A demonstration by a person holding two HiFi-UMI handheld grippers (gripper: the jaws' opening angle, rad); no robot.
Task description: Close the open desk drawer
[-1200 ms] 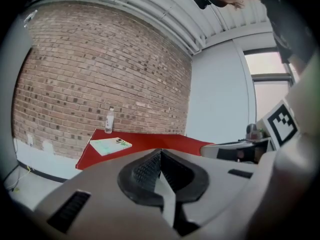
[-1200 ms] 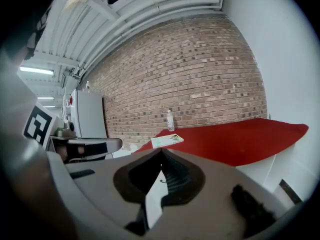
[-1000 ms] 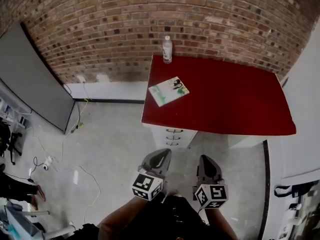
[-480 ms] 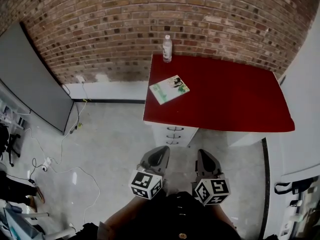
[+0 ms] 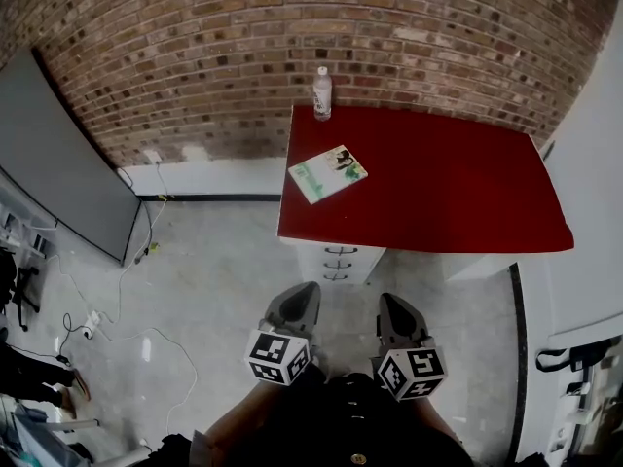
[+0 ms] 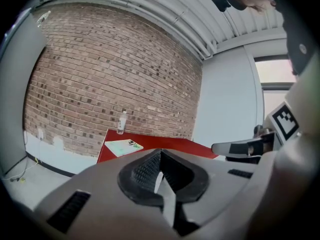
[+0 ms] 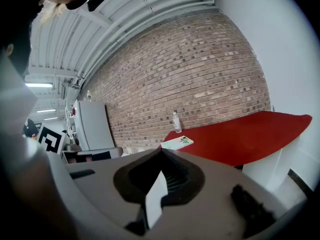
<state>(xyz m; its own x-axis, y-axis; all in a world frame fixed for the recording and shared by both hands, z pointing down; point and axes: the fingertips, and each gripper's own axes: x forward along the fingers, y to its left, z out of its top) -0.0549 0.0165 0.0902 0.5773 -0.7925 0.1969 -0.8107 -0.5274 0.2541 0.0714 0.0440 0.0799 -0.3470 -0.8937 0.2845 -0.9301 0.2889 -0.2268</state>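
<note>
The red-topped desk [image 5: 438, 193] stands against the brick wall, well ahead of both grippers. Below its front edge shows a white drawer unit [image 5: 339, 263] with three dark handles; I cannot tell how far any drawer is pulled out. A clear bottle [image 5: 321, 93] and a green-and-white book [image 5: 328, 174] rest on the top. My left gripper [image 5: 297, 298] and right gripper [image 5: 396, 307] hover side by side over the floor, close to my body, both shut and holding nothing. The left gripper view has its gripper [image 6: 159, 151] aimed at the desk [image 6: 150, 144]; the right gripper [image 7: 161, 151] also faces the desk [image 7: 240, 139].
A large grey panel [image 5: 68, 163] leans along the left. White cables [image 5: 127, 290] and a power strip [image 5: 92, 315] trail over the grey floor. A white wall [image 5: 594, 212] borders the desk's right side, with a black strap [image 5: 569, 366] lower down.
Both grippers have drifted slightly up and left in the head view. Their jaws stay shut, and the desk and the things on it have not moved.
</note>
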